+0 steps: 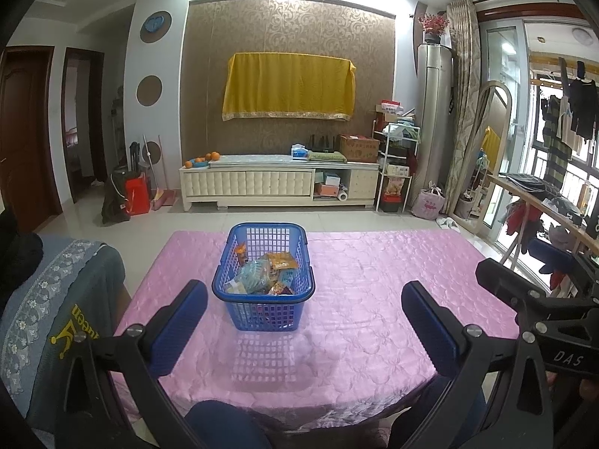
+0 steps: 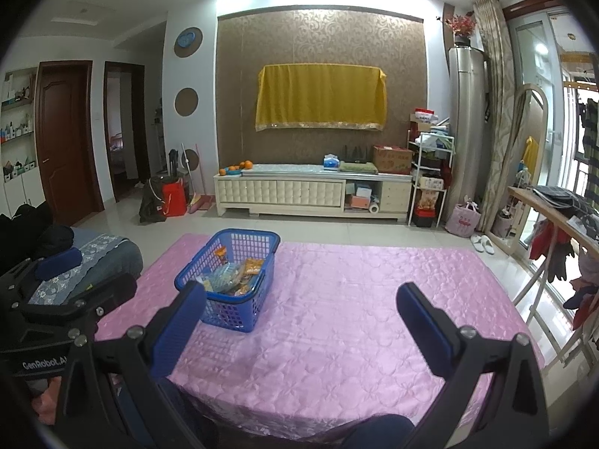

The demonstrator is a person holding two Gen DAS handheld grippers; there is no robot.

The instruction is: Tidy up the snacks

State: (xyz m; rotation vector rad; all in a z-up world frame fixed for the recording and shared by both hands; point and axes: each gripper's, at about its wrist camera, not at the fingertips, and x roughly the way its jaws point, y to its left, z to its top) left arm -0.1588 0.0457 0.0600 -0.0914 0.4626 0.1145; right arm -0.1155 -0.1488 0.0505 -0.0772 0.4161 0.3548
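A blue plastic basket [image 1: 264,310] stands on the pink tablecloth [image 1: 367,299] and holds several snack packets [image 1: 269,271]. My left gripper [image 1: 304,299] is open and empty, held above the near table edge with the basket straight ahead between its fingers. My right gripper [image 2: 299,299] is open and empty, to the right of the basket [image 2: 232,312], which shows its snack packets [image 2: 234,275] at the left of the tablecloth [image 2: 355,299]. Each gripper's body shows at the edge of the other's view.
A blue-grey sofa cover [image 1: 56,299] lies left of the table. A white TV cabinet [image 1: 277,183] stands against the far wall across tiled floor. A drying rack with clothes [image 2: 561,232] stands right of the table.
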